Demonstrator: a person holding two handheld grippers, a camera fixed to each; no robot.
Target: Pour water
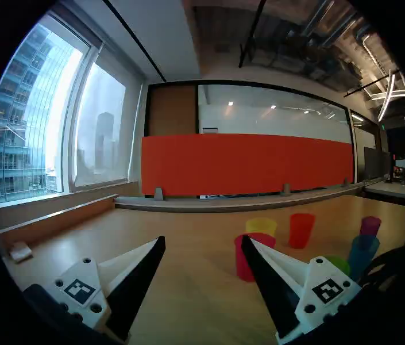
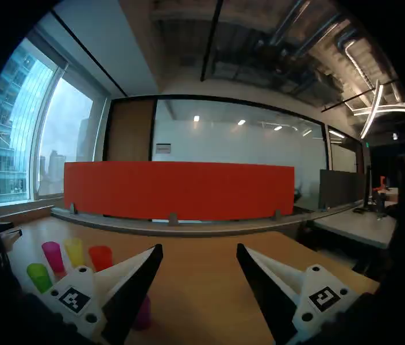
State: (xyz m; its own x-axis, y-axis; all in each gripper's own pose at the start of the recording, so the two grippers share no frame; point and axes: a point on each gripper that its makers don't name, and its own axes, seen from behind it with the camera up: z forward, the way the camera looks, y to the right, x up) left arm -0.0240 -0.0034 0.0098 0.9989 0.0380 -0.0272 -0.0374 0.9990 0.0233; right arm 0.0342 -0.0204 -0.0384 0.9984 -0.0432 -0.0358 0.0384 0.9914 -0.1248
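The wooden table (image 1: 196, 299) takes up most of the lower part of both views. At its far edge stands a long orange partition (image 1: 248, 164), with tall windows (image 1: 35, 126) to the left of it. The left gripper (image 1: 202, 238) hangs above the table with its fingers wide apart, gripping nothing, and the right gripper (image 2: 198, 247) is released in the same way.

The cups (six of them in the left gripper view) stand on the table. A red cup (image 1: 244, 259) is just behind that gripper's right finger, with a yellow cup (image 1: 261, 225) close behind it and an orange cup (image 1: 301, 230) beside. A purple cup (image 1: 370, 225), a blue cup (image 1: 363, 253) and a green cup (image 1: 338, 263) are further right. In the right gripper view a magenta cup (image 2: 142, 313) is partly hidden by the left finger.
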